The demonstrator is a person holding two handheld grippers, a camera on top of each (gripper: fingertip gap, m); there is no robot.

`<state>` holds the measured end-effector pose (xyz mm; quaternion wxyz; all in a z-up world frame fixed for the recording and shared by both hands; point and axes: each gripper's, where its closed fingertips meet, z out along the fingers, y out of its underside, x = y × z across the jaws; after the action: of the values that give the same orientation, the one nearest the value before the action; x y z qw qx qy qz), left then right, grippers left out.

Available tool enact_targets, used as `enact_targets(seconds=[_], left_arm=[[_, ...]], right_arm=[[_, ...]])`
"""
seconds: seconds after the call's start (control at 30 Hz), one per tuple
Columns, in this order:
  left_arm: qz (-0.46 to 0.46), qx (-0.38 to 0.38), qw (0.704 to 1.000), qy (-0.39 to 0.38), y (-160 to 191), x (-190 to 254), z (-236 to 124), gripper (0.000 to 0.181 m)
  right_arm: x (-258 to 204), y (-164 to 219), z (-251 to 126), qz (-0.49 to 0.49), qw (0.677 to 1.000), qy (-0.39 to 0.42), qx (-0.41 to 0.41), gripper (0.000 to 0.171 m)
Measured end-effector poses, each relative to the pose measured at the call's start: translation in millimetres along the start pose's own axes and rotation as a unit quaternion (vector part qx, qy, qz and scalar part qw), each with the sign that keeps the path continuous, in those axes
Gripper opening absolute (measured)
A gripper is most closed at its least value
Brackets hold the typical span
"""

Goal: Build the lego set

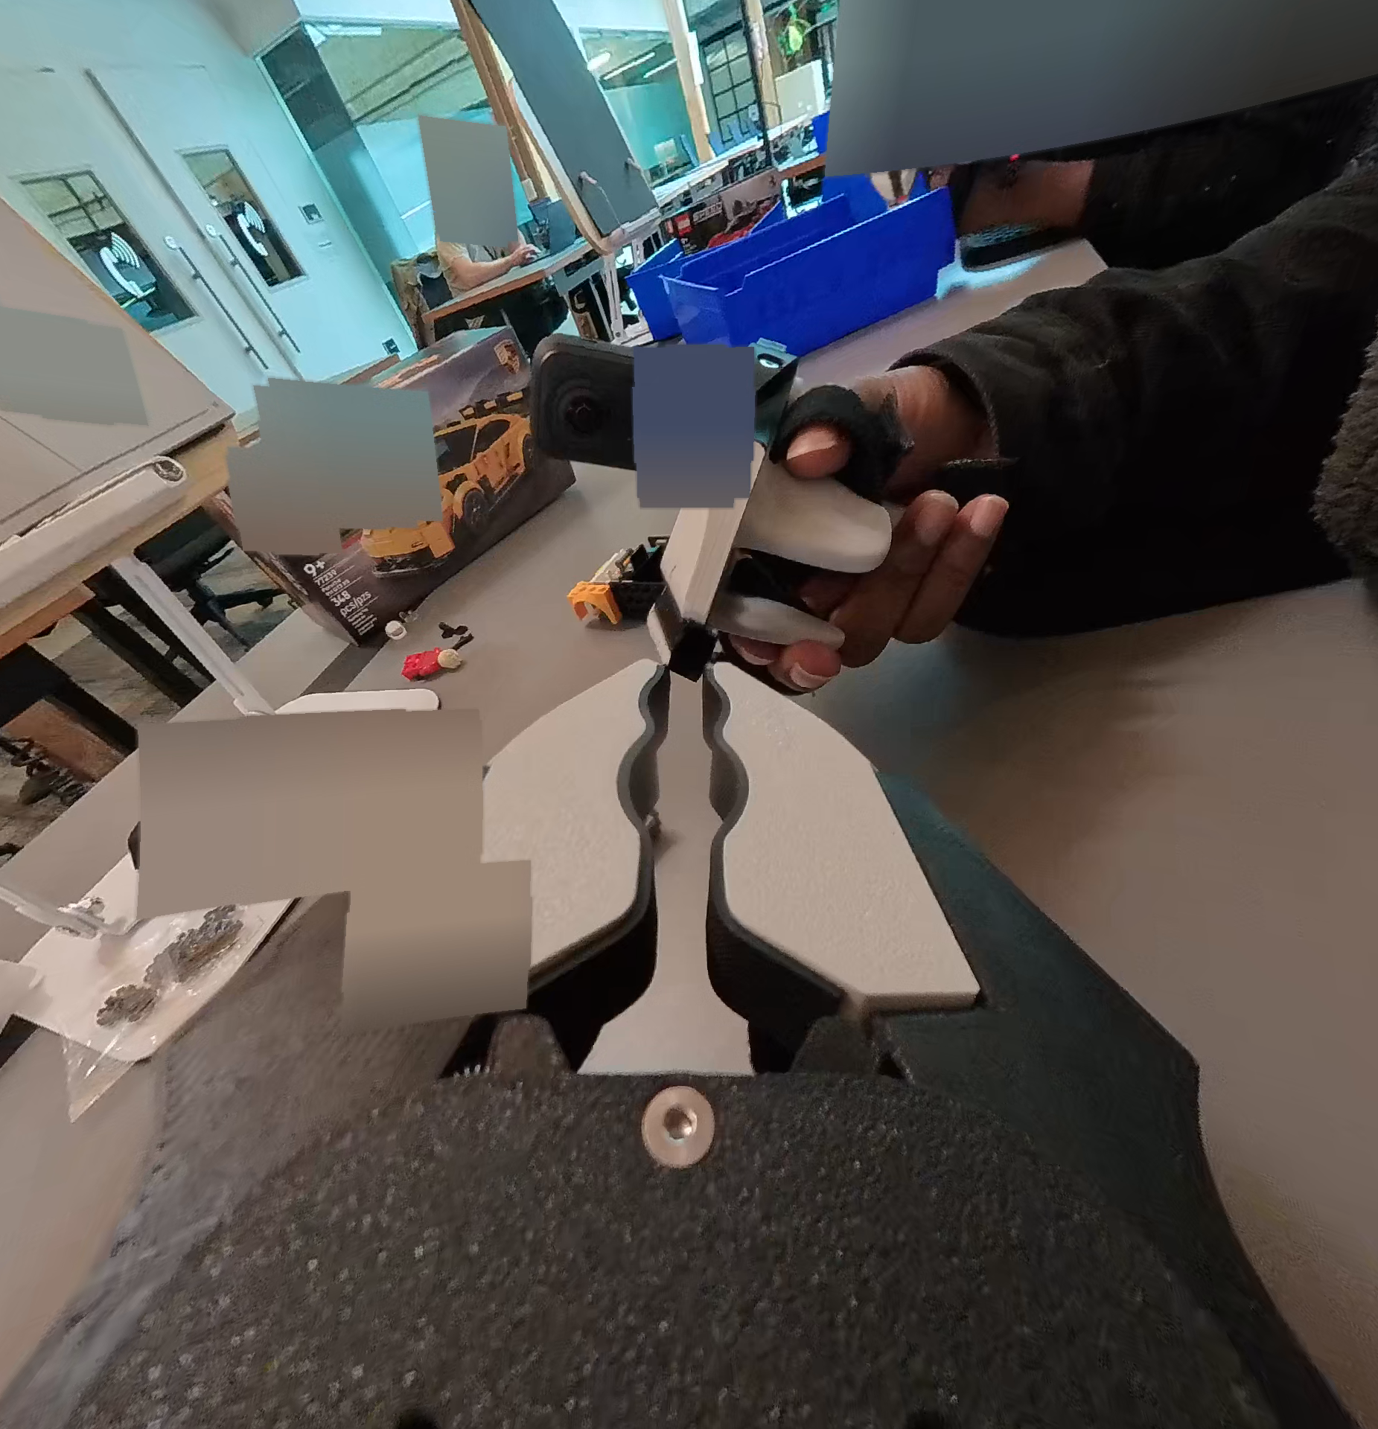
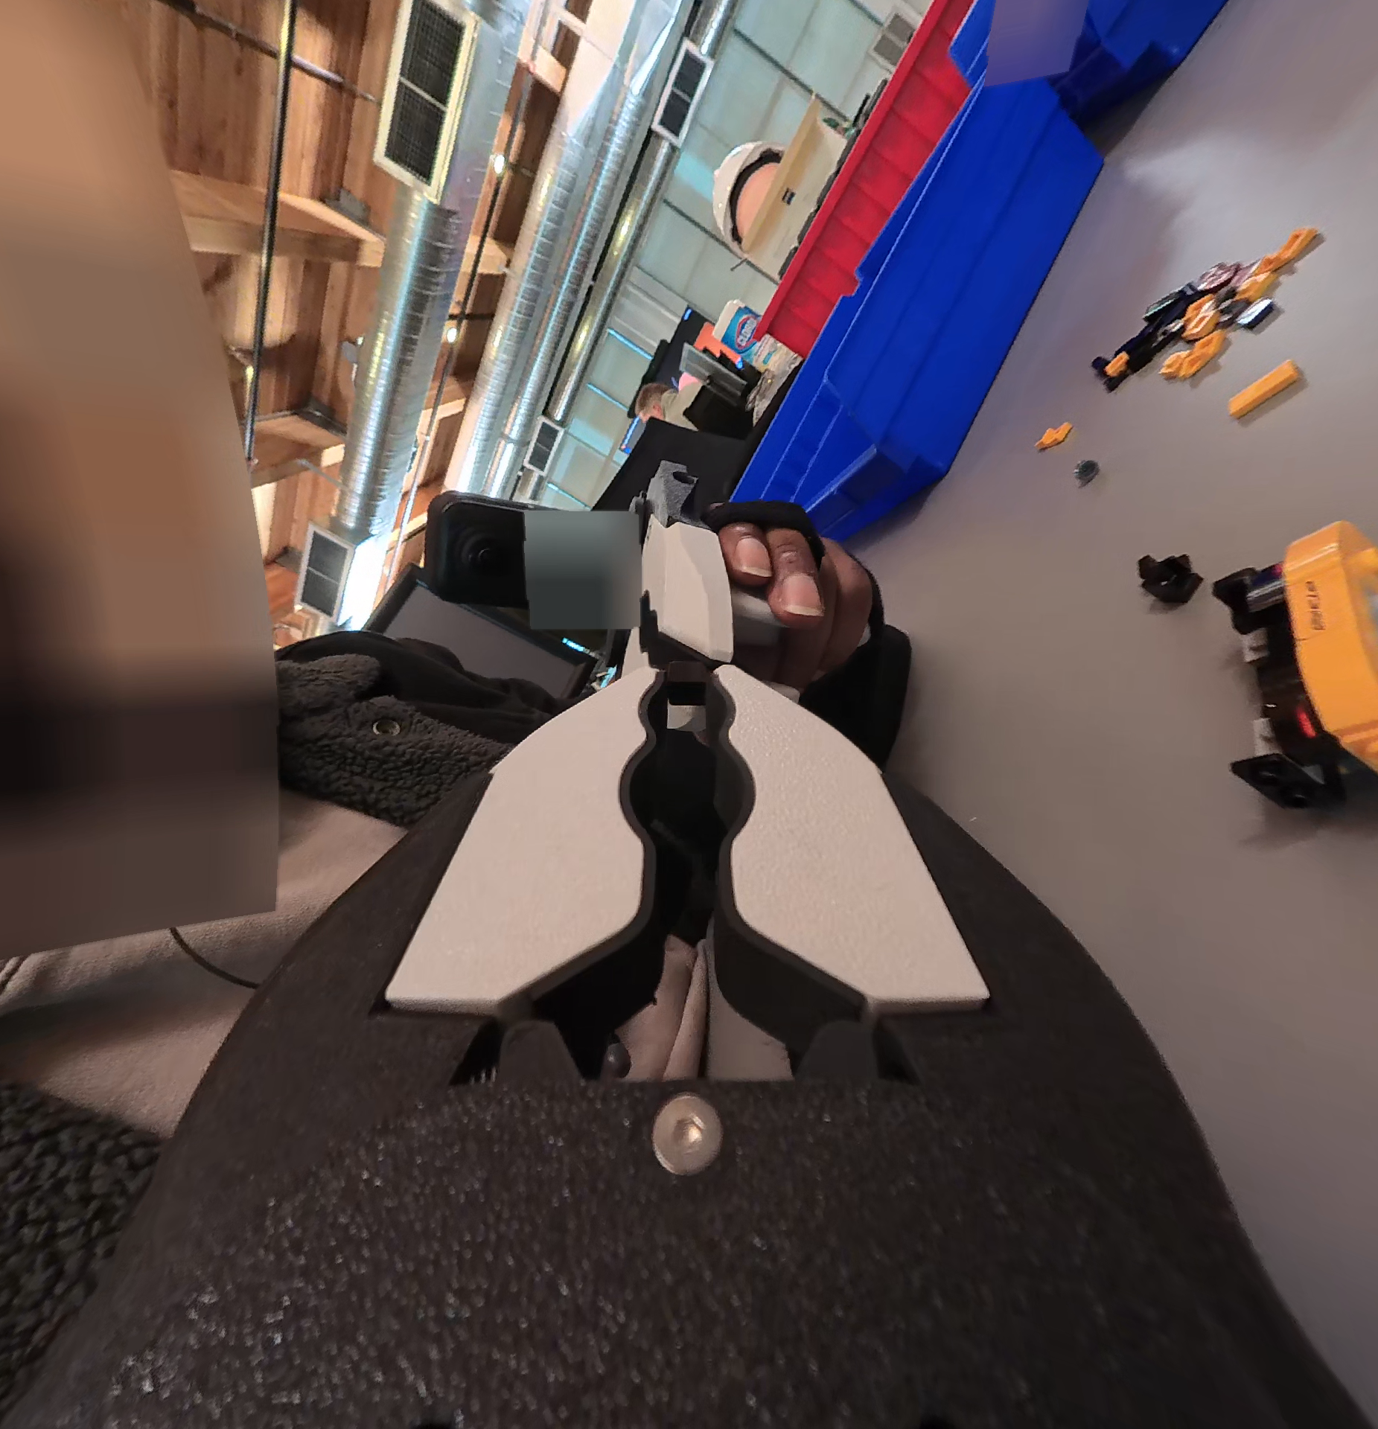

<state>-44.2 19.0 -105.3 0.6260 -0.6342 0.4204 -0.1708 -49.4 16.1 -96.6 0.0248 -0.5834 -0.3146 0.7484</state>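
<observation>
Left wrist view alone shows lego box [image 1: 438, 479], red piece [image 1: 421, 663], left gripper [image 1: 682, 680] and right gripper [image 2: 689, 680] tip to tip, both jaws clamped on small black piece [image 1: 689, 648], mostly hidden, right wrist view alone shows yellow lego car [image 2: 1343, 649] on table [image 2: 1057, 773], cut off at edge.

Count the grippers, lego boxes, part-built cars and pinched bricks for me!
White-and-black handheld grippers: 2, the left gripper and the right gripper
Dark cardboard lego box with a yellow car picture: 1
Part-built yellow and black brick car: 1
Small black brick at the gripper tips: 1
Total: 5
</observation>
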Motion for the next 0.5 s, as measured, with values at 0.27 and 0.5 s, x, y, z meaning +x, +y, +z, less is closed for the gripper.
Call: enact_targets(seconds=[0.27, 0.5], left_arm=[[-0.011, -0.008, 1.000, -0.006, 2.7, -2.8, 0.9, 0.007], [-0.037, -0.017, 0.999, -0.007, 7.5, -7.1, 0.8, 0.000]], right_arm=[[3.3, -2.2, -0.3, 0.000, 1.000, 0.011, 0.008, 0.009], [5.6, -9.2, -4.7, -0.006, 0.999, 0.021, 0.028, 0.010]])
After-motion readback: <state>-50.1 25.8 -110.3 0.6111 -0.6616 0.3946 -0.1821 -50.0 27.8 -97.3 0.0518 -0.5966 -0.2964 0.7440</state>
